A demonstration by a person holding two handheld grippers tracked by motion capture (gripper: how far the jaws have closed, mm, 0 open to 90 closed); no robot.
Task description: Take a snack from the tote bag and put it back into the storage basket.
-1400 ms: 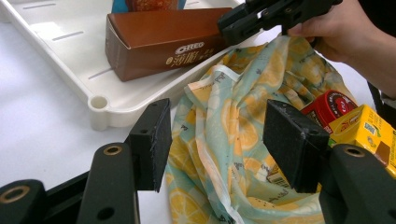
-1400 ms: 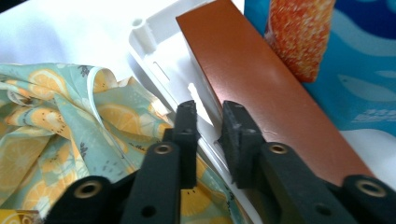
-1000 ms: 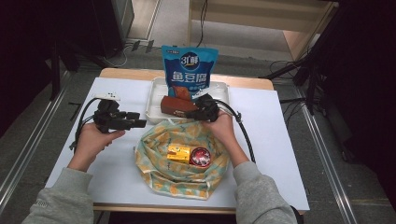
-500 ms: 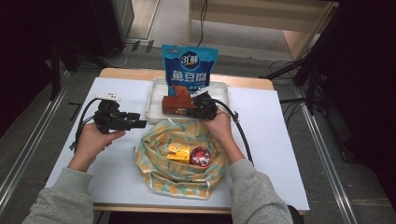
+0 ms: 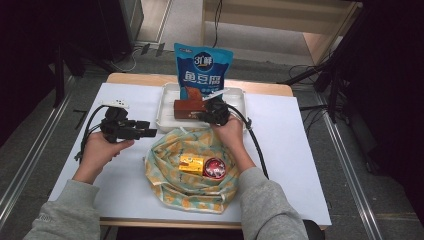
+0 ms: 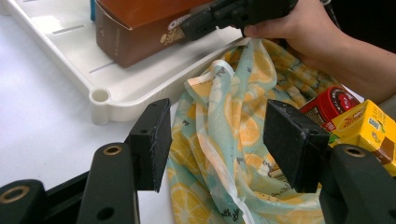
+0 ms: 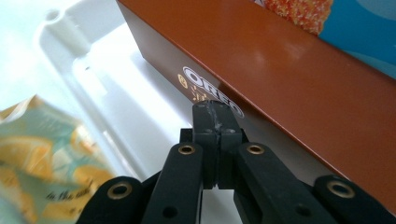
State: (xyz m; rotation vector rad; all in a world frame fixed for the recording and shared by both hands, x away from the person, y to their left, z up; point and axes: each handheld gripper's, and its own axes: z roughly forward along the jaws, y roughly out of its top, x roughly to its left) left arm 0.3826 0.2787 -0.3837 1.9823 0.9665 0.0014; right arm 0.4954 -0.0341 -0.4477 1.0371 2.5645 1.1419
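Oreo box [image 5: 189,107]: lying in white tray [image 5: 237,100], right tongs [image 5: 209,114] pressed together, tips against its side. Rigid light cardboard, glossy, likely slippery; best pinched across narrow faces. Left tongs [image 5: 150,133] spread, empty, near fruit-print bag [image 5: 172,150].

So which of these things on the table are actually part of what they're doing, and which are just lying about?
In use:
- brown biscuit box, with the shut fingers of the right gripper at its side
- white tray it sits in
- lemon-print cloth bag, in front of the open left gripper

Probably next, inside the bag:
- yellow carton
- red tin

Lying about:
- blue snack bag
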